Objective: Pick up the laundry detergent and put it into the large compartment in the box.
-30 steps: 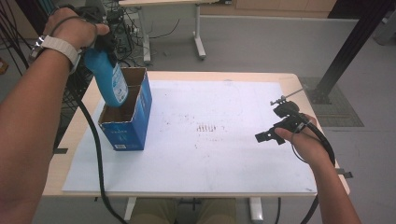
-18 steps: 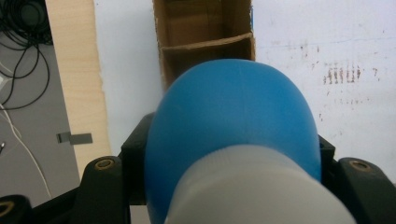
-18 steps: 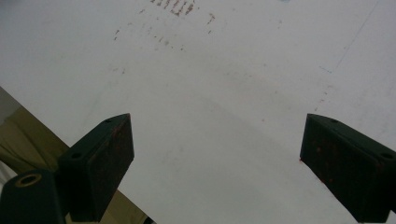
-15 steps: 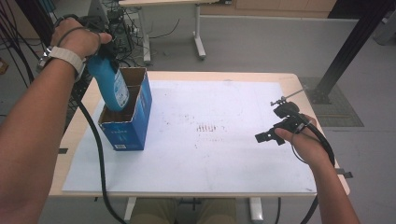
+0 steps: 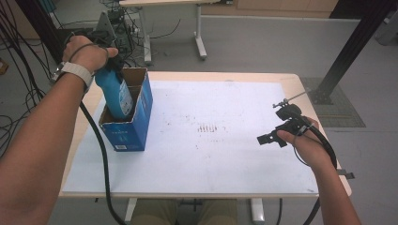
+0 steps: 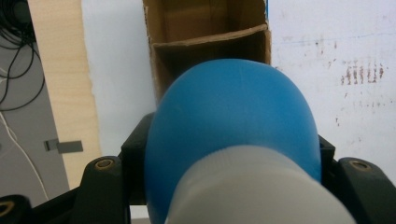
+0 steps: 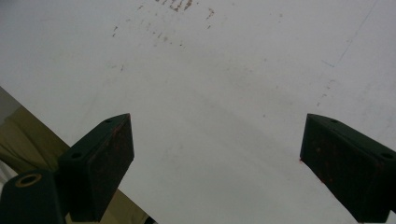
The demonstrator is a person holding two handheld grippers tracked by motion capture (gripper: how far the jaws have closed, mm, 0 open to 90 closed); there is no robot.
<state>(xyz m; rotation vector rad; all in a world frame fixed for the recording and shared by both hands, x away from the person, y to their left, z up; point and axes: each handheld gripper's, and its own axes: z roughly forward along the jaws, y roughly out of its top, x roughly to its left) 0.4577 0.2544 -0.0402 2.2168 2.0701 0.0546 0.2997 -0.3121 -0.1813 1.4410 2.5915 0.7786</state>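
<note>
A blue bottle (image 5: 115, 93) with a white cap (image 6: 254, 189) hangs upright in my left gripper (image 5: 110, 66), which is shut on its neck. The bottle's lower end sits inside the near compartment of an open blue cardboard box (image 5: 137, 125) at the table's left side. In the left gripper view the bottle (image 6: 233, 107) covers most of the box (image 6: 210, 28), and my left gripper (image 6: 231, 156) clamps it from both sides. Over the white sheet at the right, my right gripper (image 5: 269, 139) is open with nothing between its pads (image 7: 215, 154).
A white sheet (image 5: 225, 154) covers the wooden table (image 5: 84, 126); faint reddish marks (image 5: 206, 128) lie at its middle. A cardboard divider (image 6: 210, 39) splits the box. Cables (image 5: 14, 117) trail on the floor at the left, and a black post (image 5: 342, 61) stands at the far right.
My left hand has sunk with the bottle, whose lower end now stands inside the box. The right hand has kept still.
</note>
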